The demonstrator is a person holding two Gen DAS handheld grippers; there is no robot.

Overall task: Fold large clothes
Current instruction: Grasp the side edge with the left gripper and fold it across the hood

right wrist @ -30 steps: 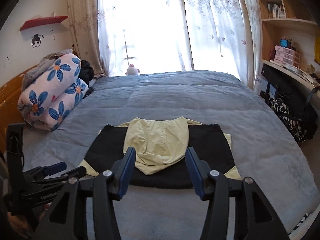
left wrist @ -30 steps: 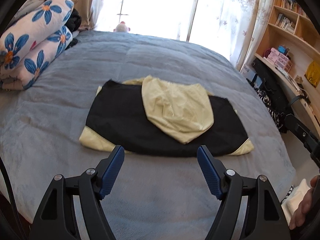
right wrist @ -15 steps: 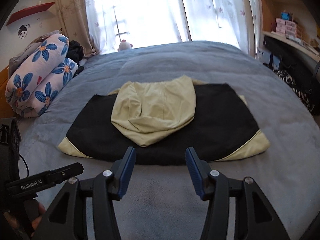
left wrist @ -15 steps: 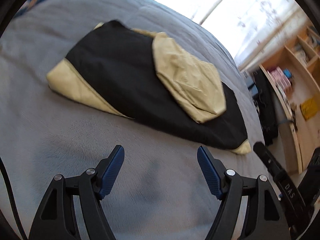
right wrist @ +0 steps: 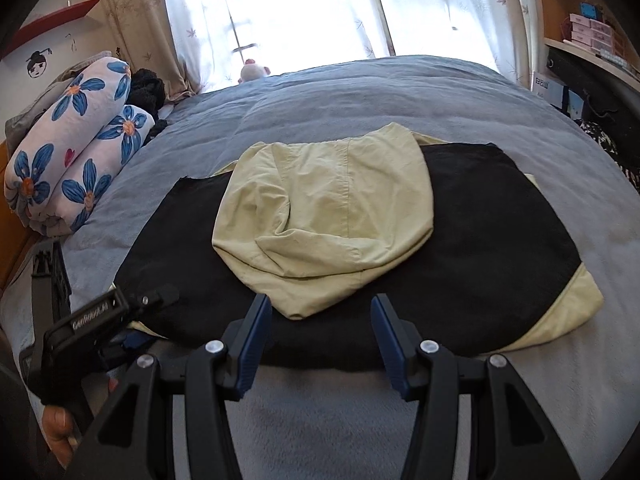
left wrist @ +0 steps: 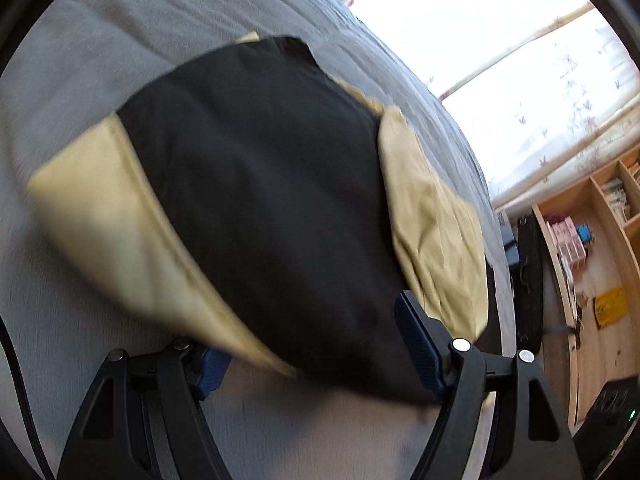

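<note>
1. Your garment is a black and pale-yellow hooded jacket [right wrist: 480,240], already folded into a broad flat slab on the grey bed cover [right wrist: 360,92].
2. The black panel makes up most of the slab; it is smooth, with a straight near edge that runs just past your tongs.
3. The yellow hood [right wrist: 324,216] lies flat on top of the black panel, about at its middle, tip pointing toward you. It is creased, with a seam running down it.
4. Yellow wedges show at both near corners of the jacket: one at the right corner [right wrist: 576,304] and one at the left, partly behind your other tool.
5. A thin yellow strip also peeks out beyond the jacket's far edge, on either side of the hood.
6. Your left tongs [left wrist: 308,344] are spread wide at the jacket's near left corner. One blue pad [left wrist: 416,340] sits over the black cloth, the other is half hidden under the yellow edge. The view is blurred, so you cannot tell if cloth is touched.
7. Your right tongs [right wrist: 320,344] stand partly spread above the jacket's near edge, just below the hood's tip, with nothing pinched between them.
8. A rolled floral quilt [right wrist: 76,152] lies well left of the jacket, near the bed's far side.
</note>
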